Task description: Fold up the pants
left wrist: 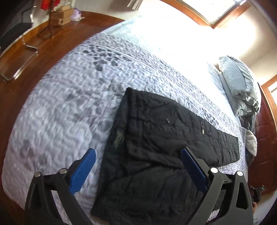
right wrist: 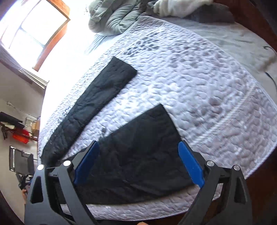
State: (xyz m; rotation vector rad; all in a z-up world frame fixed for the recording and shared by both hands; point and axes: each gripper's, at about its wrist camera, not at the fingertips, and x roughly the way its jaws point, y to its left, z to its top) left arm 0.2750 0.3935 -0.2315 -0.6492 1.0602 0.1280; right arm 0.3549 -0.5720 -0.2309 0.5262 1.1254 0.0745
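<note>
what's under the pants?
The pants lie spread on the quilt that covers the bed; nothing else shows beneath. Whatever the fabric covers is hidden. Both claws are open above them.

Bedroom: quilted bed (left wrist: pixel 69 97), pillows (left wrist: pixel 233 77)

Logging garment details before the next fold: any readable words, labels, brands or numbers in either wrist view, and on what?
None readable.
Black pants: zipper and snap show, but no label or print.
Cardboard boxes on the floor: any markings are too small and blurred.
Quilt: pattern only.
</note>
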